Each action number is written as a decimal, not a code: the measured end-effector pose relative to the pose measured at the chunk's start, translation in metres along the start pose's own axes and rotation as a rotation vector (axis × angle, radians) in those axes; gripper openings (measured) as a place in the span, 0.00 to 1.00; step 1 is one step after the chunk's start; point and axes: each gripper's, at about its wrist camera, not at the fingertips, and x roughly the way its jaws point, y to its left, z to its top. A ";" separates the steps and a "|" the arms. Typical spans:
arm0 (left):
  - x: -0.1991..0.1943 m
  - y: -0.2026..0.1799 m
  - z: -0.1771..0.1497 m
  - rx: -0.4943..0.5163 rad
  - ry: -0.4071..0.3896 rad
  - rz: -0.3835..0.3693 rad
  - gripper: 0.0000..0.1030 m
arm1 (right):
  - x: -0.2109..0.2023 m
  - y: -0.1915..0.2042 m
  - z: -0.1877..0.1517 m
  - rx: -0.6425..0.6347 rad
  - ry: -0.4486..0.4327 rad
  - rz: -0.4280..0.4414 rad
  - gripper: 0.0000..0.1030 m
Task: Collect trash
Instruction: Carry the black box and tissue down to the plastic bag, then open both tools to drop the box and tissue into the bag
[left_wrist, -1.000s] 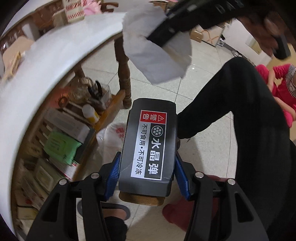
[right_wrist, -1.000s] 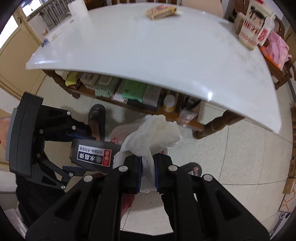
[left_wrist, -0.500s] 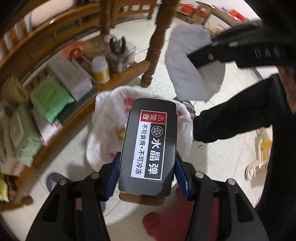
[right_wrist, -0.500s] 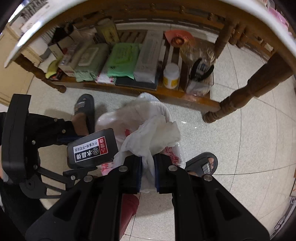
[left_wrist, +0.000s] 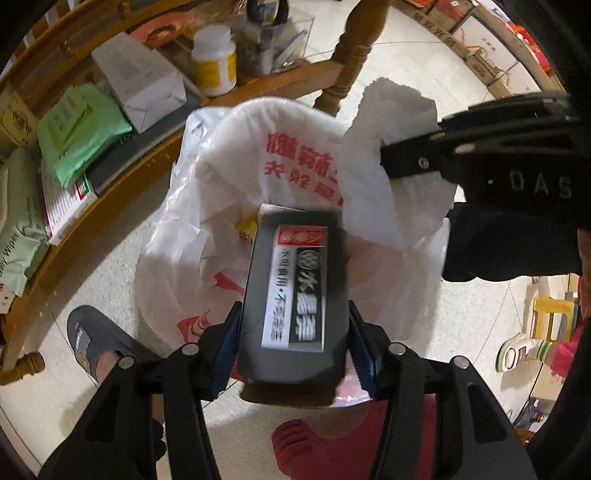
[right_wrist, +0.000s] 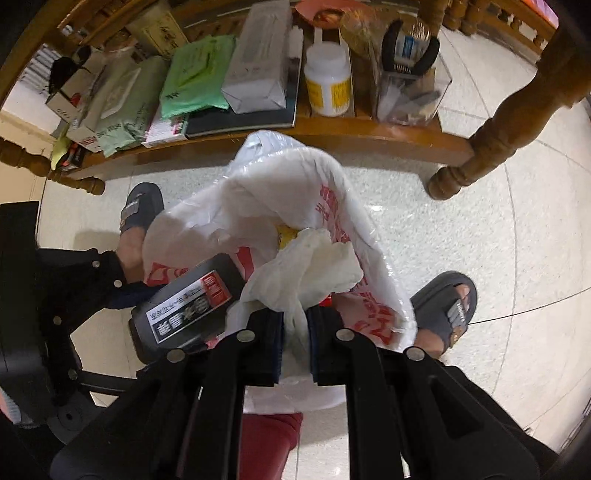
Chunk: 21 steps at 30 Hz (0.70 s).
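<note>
A black box with a white and red label sits between the blue pads of my left gripper, which is shut on it. The box hangs over the open mouth of a white plastic bag with red print. My right gripper is shut on a crumpled white tissue, held just above the same bag. In the right wrist view the black box shows at the left of the tissue. Something yellow lies inside the bag.
A low wooden shelf behind the bag holds green packs, a white box, a white bottle with a yellow label and a clear holder with pliers. A table leg stands at the right. A person's slippered feet flank the bag.
Both grippers have come down from table height to just above the bag, each keeping its load. The white table top has left view and the shelf and bag now fill the frames.
</note>
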 end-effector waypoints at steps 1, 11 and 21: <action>0.003 0.001 0.000 -0.002 0.006 -0.003 0.50 | 0.005 -0.002 0.000 0.013 0.007 0.003 0.11; 0.024 0.005 0.000 -0.027 0.049 -0.010 0.55 | 0.035 -0.013 0.004 0.077 0.055 0.036 0.22; 0.015 0.008 0.000 -0.047 0.050 -0.013 0.77 | 0.041 -0.012 0.005 0.103 0.072 0.057 0.58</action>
